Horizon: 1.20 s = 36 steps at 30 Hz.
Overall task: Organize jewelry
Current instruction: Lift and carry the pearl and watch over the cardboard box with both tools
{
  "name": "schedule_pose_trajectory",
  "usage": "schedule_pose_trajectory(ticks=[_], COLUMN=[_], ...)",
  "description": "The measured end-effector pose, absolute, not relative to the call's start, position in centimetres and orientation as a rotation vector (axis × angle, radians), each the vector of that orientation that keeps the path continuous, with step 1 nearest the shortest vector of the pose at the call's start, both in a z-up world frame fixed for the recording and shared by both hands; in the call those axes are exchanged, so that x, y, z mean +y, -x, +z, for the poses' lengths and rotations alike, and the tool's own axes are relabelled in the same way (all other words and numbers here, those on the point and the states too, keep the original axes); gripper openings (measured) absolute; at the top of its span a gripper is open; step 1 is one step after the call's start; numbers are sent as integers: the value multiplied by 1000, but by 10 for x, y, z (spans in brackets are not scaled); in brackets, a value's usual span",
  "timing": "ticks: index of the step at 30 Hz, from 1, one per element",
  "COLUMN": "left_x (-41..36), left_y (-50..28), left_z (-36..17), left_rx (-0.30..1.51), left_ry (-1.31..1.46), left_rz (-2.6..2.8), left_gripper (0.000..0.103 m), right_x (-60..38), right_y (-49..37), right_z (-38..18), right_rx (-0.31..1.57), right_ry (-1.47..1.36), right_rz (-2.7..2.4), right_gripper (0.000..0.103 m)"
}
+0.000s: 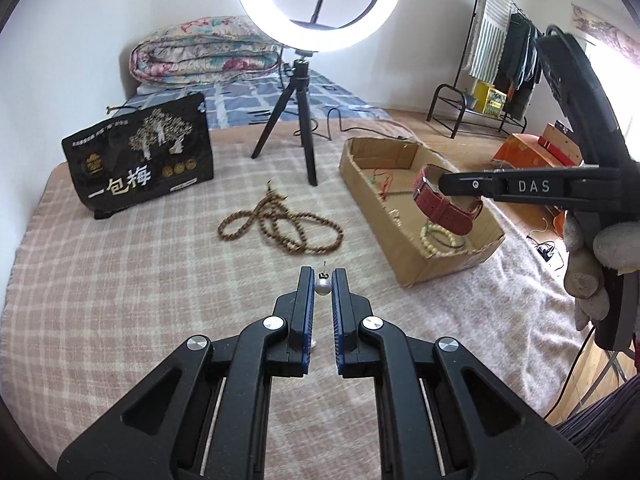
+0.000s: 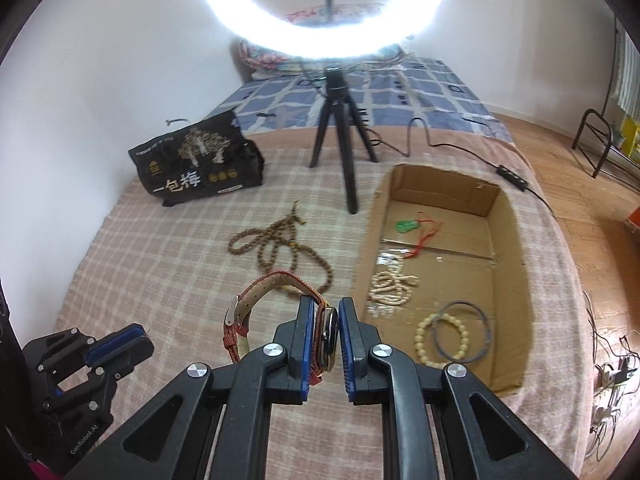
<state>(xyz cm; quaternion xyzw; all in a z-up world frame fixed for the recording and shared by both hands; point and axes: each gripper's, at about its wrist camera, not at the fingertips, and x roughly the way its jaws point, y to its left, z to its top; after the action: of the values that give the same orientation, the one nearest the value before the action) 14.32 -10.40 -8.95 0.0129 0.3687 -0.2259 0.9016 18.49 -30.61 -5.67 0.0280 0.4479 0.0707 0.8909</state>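
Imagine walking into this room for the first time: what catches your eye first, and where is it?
The glowing white ring light on its black tripod dominates the back of the checked pink blanket. Nearer, the right claw grips a red-strapped wristwatch beside the open brown cardboard box, while the left claw pinches a small silver pearl earring.

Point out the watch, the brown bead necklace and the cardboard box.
watch (image 2: 330,334): right wrist view, case edge between the fingers.
brown bead necklace (image 1: 280,222): left wrist view, middle loops.
cardboard box (image 2: 444,188): right wrist view, far inner wall.
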Motion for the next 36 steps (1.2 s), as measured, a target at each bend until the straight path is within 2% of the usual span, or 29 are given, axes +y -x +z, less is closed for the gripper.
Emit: schedule_pose_trajectory(ticks=[19, 36], left_x=[-182, -233], left_y=[-174, -205], left_z=[-69, -88], left_rx=[714, 739], left_ry=[-34, -36], left_rz=[-543, -590], left_gripper=[7, 7], right_x=[-401, -437], right_y=[-192, -236], right_z=[-50, -69], right_rx=[912, 920], right_ry=[-63, -84], right_rz=[13, -34], right_gripper=[11, 11])
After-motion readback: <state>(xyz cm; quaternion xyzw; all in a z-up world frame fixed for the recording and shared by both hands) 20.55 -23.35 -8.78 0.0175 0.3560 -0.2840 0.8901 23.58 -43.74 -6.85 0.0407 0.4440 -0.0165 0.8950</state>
